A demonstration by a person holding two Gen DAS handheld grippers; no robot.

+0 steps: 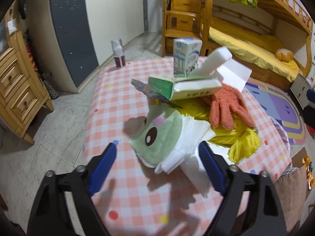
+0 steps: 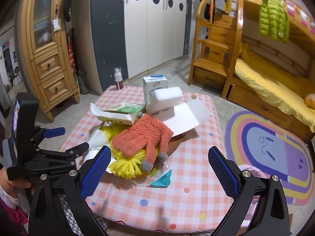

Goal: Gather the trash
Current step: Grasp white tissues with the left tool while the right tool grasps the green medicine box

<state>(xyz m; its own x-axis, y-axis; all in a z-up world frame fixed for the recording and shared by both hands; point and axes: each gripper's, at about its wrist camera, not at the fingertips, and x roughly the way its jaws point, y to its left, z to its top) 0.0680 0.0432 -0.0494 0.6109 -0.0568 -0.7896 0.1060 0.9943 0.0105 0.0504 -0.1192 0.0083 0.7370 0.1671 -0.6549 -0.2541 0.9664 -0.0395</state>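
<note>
Left claw (image 1: 157, 153) spread wide, low over the checked tabletop (image 1: 122, 102), its jaws framing the green-faced tissue pack (image 1: 157, 135) with white tissues (image 1: 189, 137) spilling out; likely the next pick, nothing gripped yet. Behind: opened green carton (image 1: 189, 88), milk carton (image 1: 187, 57), spray bottle (image 1: 118, 54). Orange glove (image 2: 143, 137) lies atop yellow yarn (image 2: 126, 167), so those aren't trash. Teal wrapper scrap (image 2: 162, 180) sits by the near edge, just ahead of the right claw (image 2: 159, 161), wide and empty, hovering back.
</note>
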